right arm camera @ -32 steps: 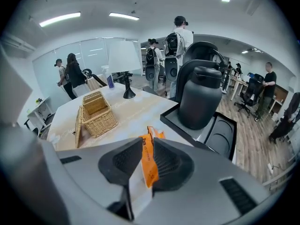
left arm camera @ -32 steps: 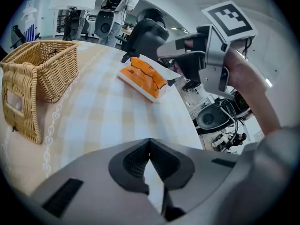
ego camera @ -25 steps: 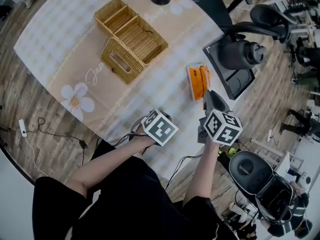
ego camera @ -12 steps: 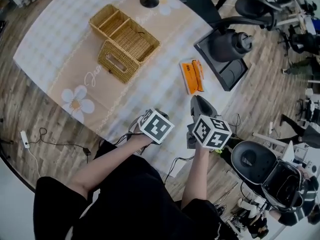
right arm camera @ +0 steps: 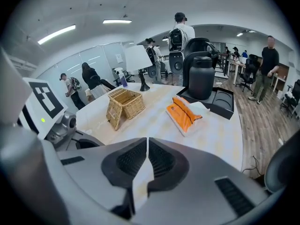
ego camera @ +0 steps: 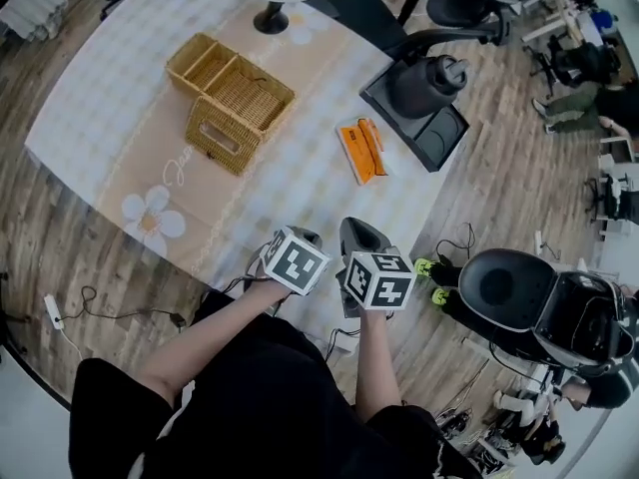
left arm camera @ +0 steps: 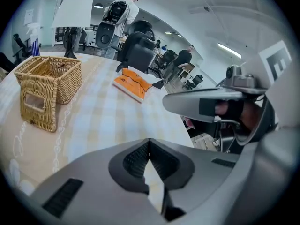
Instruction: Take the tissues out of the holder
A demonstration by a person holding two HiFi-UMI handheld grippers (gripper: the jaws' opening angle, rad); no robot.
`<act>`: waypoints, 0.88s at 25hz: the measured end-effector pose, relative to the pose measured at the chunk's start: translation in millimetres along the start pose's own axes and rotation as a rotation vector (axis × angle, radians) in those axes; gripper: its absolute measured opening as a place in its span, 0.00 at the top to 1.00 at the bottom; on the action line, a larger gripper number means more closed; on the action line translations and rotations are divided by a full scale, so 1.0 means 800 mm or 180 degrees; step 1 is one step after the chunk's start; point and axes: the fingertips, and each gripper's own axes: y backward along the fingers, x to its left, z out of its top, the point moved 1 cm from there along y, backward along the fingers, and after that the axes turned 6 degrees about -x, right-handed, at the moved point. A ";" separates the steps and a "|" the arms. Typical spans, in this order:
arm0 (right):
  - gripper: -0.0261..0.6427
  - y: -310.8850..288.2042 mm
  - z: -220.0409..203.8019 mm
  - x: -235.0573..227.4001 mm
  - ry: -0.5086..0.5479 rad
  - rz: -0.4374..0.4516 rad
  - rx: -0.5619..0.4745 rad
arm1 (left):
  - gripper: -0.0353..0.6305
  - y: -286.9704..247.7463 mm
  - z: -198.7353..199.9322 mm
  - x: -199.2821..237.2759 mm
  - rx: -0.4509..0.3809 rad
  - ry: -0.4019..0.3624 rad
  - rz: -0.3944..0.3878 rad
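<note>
The wicker tissue holder (ego camera: 232,103) stands on the checked tablecloth, and its front panel with the slot faces the near left. An orange tissue pack (ego camera: 361,151) lies flat on the cloth to its right, apart from it. Both grippers hover side by side over the table's near edge, well short of both things. My left gripper (left arm camera: 149,141) is shut and empty. My right gripper (right arm camera: 147,139) has just been closing and now stands shut with nothing between its pads. The holder (right arm camera: 124,104) and the pack (right arm camera: 184,114) both lie ahead of it.
A black tray with a dark jug (ego camera: 419,103) sits at the table's right edge. A lamp base (ego camera: 270,18) stands at the far side. Office chairs (ego camera: 519,292) and cables are on the wooden floor. People stand in the background (right arm camera: 180,27).
My right gripper has drawn back from the tissue pack toward the near edge and now sits close beside the left one. The left gripper shifted only slightly.
</note>
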 end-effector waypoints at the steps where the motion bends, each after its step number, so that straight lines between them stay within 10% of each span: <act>1: 0.92 0.003 -0.006 0.005 -0.0004 0.0008 0.0020 | 0.95 0.003 -0.006 -0.001 0.0015 -0.0012 0.0018; 22: 0.94 0.078 -0.081 0.040 -0.0222 -0.0122 0.0075 | 0.95 0.033 -0.063 -0.035 -0.0073 -0.0171 0.0192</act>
